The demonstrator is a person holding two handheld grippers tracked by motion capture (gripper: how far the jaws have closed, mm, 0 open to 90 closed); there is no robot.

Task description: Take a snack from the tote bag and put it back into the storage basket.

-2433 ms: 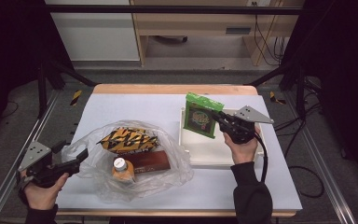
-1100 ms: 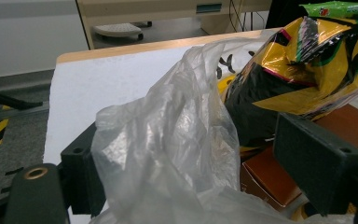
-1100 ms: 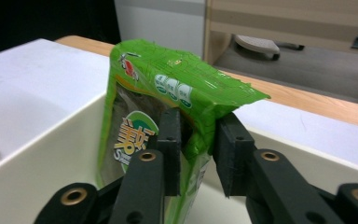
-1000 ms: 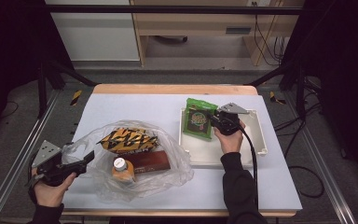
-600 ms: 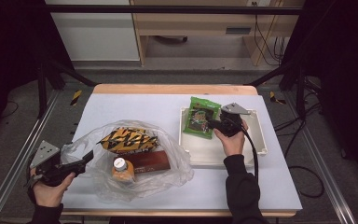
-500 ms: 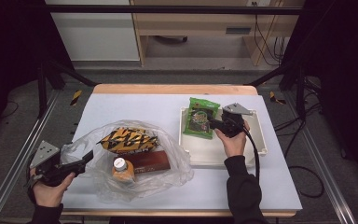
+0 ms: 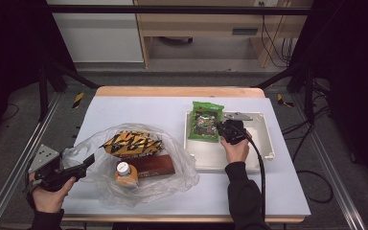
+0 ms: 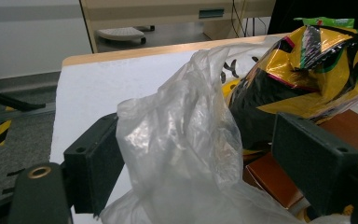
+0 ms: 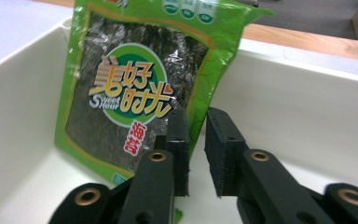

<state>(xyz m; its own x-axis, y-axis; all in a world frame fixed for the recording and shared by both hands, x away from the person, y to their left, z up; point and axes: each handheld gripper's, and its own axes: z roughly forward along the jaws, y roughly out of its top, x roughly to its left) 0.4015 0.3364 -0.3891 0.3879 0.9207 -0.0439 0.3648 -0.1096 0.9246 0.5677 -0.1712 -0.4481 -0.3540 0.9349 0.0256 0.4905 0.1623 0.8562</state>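
- Our right tool [image 7: 219, 128] sits over the white tray [image 7: 263, 139], right of centre in the high view. Its jaws are parted by a narrow gap in the right gripper view and no longer pinch the green seaweed packet [image 9: 140, 88].
- That packet stands leaning in the tray's left part, long axis pointing to the upper edge of the frame, touching the tool's left jaw.
- Our left tool [image 7: 87, 162], lower left, gapes wide around a fold of the clear plastic bag [image 8: 177, 154] without clamping it.
- Inside the bag, right of this tool, lie a yellow-black snack pouch [image 7: 130, 143], a brown box [image 7: 153, 166] and a bottle [image 7: 123, 173].
- We judge the left hand nearer the bag.
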